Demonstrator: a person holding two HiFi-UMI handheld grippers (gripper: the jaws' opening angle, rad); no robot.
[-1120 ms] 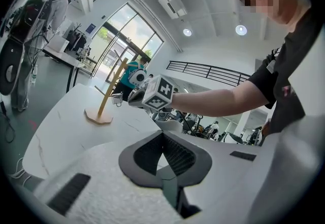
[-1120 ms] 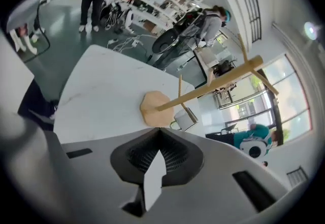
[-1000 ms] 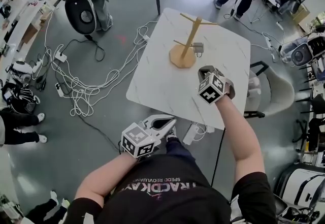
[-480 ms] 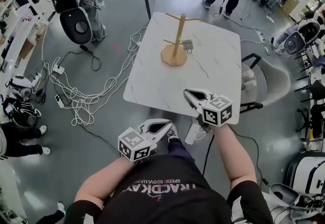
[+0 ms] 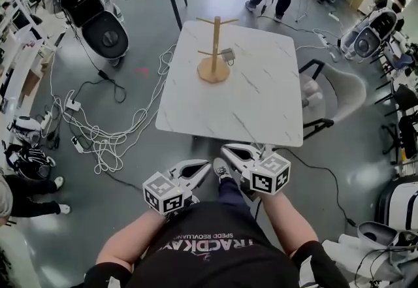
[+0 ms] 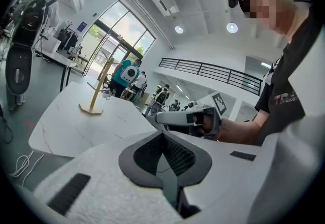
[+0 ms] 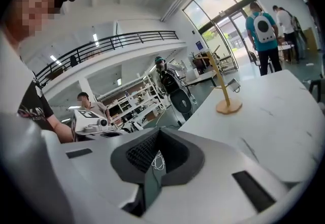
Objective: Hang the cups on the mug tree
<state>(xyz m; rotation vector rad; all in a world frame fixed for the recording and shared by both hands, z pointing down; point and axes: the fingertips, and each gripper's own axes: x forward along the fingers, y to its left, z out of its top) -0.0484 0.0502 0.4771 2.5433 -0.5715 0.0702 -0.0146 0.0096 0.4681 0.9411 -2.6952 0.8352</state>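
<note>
The mug tree [image 5: 214, 51] stood on the surface [image 5: 261, 110], toward its far left corner, with a cup [image 5: 227, 54] on its right peg. Cables [image 5: 98, 130] lay on the floor left of the surface, and a chair [image 5: 343, 94] stood to its right.

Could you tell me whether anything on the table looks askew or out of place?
Nothing stands out: the mug tree stands upright on the table, with one cup hanging from a lower peg.

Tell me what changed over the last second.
The right tongs drew back from over the table, near the mug tree, toward the person, ending beside the left tongs. Nothing was taken hold of or let go; both tongs are shut and empty. The left tongs stayed low, and the one cup hangs on the mug tree as before.
</note>
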